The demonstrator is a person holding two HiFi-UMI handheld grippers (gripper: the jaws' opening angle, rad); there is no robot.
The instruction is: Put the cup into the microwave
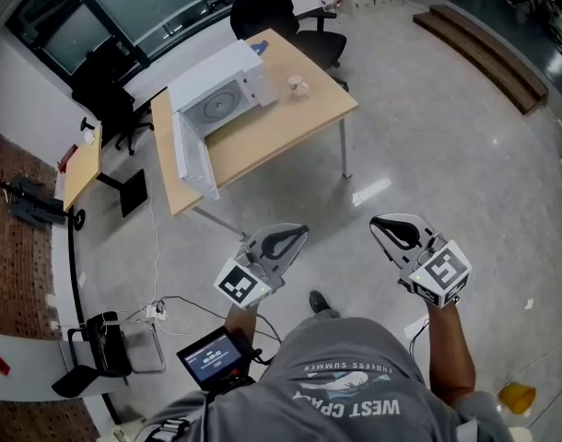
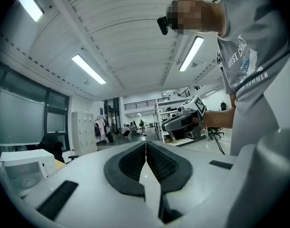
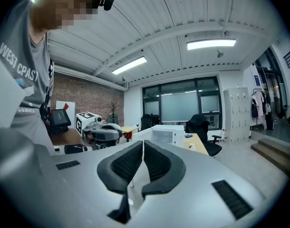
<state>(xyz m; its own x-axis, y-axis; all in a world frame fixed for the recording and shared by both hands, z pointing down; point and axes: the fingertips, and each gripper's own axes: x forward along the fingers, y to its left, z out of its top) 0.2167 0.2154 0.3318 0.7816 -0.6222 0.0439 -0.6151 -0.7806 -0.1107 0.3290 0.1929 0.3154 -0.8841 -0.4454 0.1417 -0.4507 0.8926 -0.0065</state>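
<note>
A small pale cup stands on the wooden table, to the right of the white microwave, whose door hangs open. I stand on the floor well short of the table. My left gripper and right gripper are held side by side above the floor, both shut with nothing between the pads. In the right gripper view the shut jaws point toward the microwave and the cup. The left gripper view catches the microwave at its left edge.
Black office chairs stand behind the table. A second desk and a chair are at the left, with cables and a power strip on the floor. Wooden steps lie at the far right.
</note>
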